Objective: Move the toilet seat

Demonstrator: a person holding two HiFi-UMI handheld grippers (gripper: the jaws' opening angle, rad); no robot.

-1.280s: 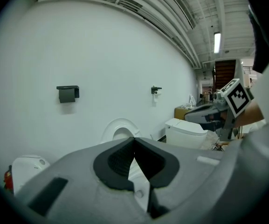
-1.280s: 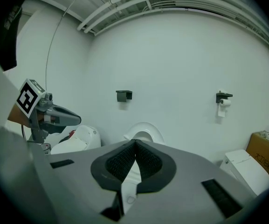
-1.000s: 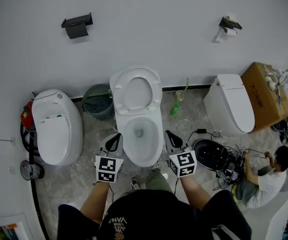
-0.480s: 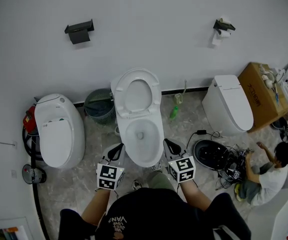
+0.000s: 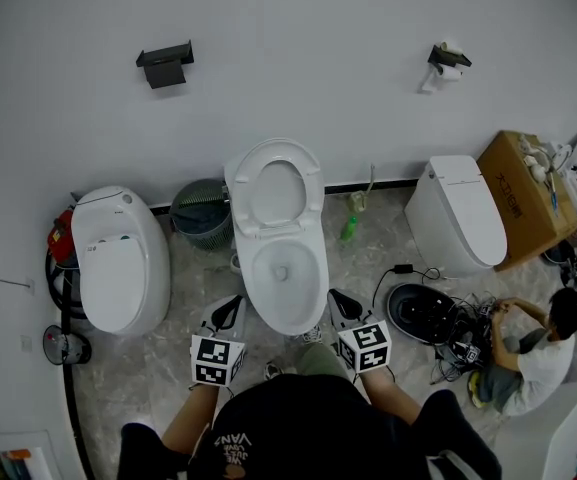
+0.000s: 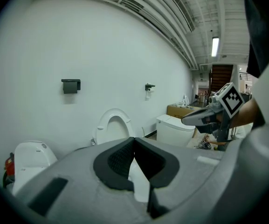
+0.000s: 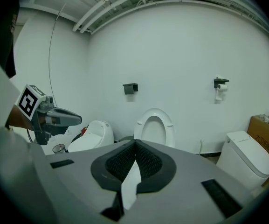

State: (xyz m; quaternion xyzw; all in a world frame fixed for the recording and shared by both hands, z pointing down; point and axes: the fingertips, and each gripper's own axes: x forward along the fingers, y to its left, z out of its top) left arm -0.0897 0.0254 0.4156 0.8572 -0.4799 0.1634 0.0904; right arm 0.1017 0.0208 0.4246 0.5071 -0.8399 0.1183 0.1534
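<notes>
Toilet seat [image 5: 273, 150] upright against wall [image 5: 288, 48]; left gripper [image 5: 227, 313], right gripper [image 5: 340, 305] closed, flanking bowl [image 5: 286, 326].

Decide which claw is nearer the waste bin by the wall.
Left. The left claw is beside the open toilet on the same side as the waste bin; the right claw is on the toilet's far side, farther off.

The raised toilet seat [image 5: 275, 150] looks like glossy white plastic; the bowl [image 5: 286, 268] beneath is smooth glazed ceramic. Around the bowl, the floor [image 5: 168, 358] is polished marbled stone. To the bowl's right, a box [image 5: 518, 203] is matt brown cardboard.
</notes>
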